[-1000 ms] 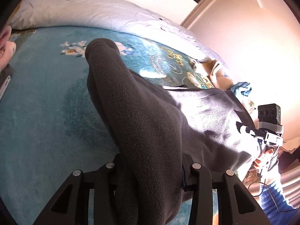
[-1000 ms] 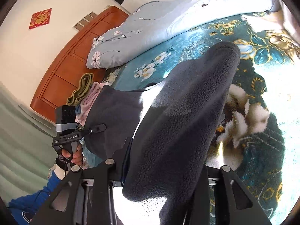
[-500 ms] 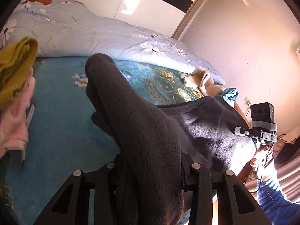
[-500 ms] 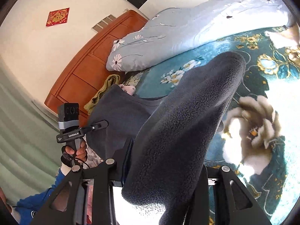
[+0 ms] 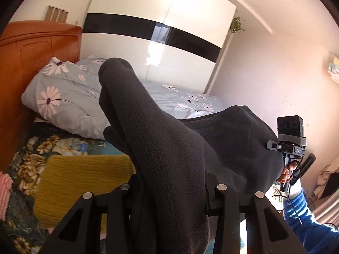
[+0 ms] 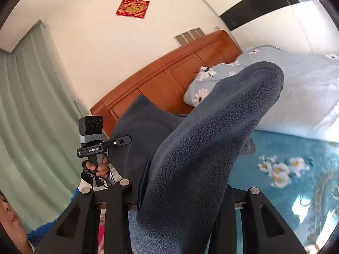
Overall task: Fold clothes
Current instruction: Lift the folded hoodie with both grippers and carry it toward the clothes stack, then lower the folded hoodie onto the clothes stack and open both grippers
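Observation:
A dark grey fleece garment (image 5: 169, 152) hangs stretched between both grippers, lifted above the bed. My left gripper (image 5: 171, 190) is shut on one end of it; the fleece bulges forward over the jaws and hides the fingertips. My right gripper (image 6: 180, 190) is shut on the other end of the fleece (image 6: 201, 148), which also covers its fingertips. The right gripper shows in the left wrist view (image 5: 273, 145), and the left gripper in the right wrist view (image 6: 125, 140), each pinching an edge of the fleece.
A bed with a teal floral blanket (image 6: 286, 158), a pale blue flowered duvet (image 5: 70, 101) and an orange wooden headboard (image 6: 169, 80). A folded mustard-yellow knit (image 5: 80, 182) and a pink garment (image 5: 4, 192) lie below my left gripper. A wardrobe (image 5: 159, 31) stands behind.
Both grippers have lifted and tilted upward with the fleece held; the views have swung from the blanket up to the headboard, duvet and walls. The garment now hangs off the bed.

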`<state>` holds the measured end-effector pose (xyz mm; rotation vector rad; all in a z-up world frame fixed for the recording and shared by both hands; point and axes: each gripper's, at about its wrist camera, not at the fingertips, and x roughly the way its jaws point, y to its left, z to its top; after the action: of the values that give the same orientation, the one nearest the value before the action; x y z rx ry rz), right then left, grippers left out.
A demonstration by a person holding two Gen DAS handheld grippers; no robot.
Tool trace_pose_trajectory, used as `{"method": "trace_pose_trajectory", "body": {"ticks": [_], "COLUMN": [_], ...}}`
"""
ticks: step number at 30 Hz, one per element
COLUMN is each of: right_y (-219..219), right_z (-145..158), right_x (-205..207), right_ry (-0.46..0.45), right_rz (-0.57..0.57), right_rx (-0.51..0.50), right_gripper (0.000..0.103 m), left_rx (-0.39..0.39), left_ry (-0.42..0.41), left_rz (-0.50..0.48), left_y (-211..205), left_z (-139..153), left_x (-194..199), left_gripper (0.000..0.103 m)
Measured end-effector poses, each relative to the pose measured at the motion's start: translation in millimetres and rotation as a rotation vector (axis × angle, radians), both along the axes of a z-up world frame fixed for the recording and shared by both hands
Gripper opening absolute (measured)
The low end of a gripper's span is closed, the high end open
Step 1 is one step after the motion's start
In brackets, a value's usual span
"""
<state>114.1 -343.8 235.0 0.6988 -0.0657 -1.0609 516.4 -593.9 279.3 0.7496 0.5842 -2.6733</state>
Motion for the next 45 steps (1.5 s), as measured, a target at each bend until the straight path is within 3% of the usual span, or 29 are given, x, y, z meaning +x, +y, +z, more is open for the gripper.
{"method": "trace_pose_trajectory", "body": {"ticks": [4, 5, 9, 13, 16, 21, 26, 29, 33, 35, 38, 41, 45], "right_y": [-80.8, -100.4, -161.5, -212.8, -228.7, -230.1, -229.6, -226.4, -219.3, -211.0, -196.2, -179.7, -157.0], "right_z": [1.8, -1.6, -52.8, -140.0, -188.2, -217.8, -220.6, -212.8, -198.1, -192.2, -186.0, -173.0, -125.8], "right_x": [26.9, 33.7, 58.5, 68.2, 60.5, 47.5, 46.0, 47.8, 53.4, 53.1, 49.5, 40.4, 33.1], "right_ry": [-0.044, -0.057, -0.102, -0.149, -0.212, -0.269, -0.291, -0.272, -0.215, -0.182, -0.141, -0.044, 0.112], "right_rz": [0.070, 0.087, 0.154, 0.179, 0.179, 0.180, 0.179, 0.169, 0.126, 0.097, 0.059, -0.003, -0.133], "right_rx": [-0.013, -0.012, 0.040, 0.198, 0.261, 0.244, 0.252, 0.263, 0.283, 0.289, 0.305, 0.328, 0.240], "right_gripper": [0.039, 0.039, 0.039, 0.039, 0.038, 0.038, 0.040, 0.042, 0.056, 0.068, 0.068, 0.068, 0.068], "left_rx": [-0.044, -0.039, 0.005, 0.178, 0.252, 0.295, 0.325, 0.306, 0.273, 0.262, 0.252, 0.190, 0.084], "left_ry": [-0.026, -0.039, -0.092, -0.164, -0.171, -0.019, -0.023, -0.073, -0.121, -0.134, -0.153, -0.149, -0.128], "left_rz": [0.060, 0.070, 0.105, 0.175, 0.195, 0.152, 0.169, 0.193, 0.262, 0.308, 0.407, 0.476, 0.524], "left_y": [-74.5, -90.1, -150.7, -212.7, -232.3, -232.4, -230.7, -225.5, -219.8, -216.7, -215.1, -204.7, -186.1], "left_z": [22.6, 14.9, -28.1, -131.8, -190.1, -209.4, -199.3, -186.2, -171.9, -164.6, -157.4, -138.9, -109.0], "left_x": [63.1, 67.7, 72.7, 75.8, 85.6, 92.5, 97.3, 95.3, 103.2, 109.8, 125.3, 134.5, 132.8], "left_gripper": [0.042, 0.042, 0.043, 0.043, 0.050, 0.058, 0.062, 0.065, 0.066, 0.067, 0.067, 0.067, 0.069]}}
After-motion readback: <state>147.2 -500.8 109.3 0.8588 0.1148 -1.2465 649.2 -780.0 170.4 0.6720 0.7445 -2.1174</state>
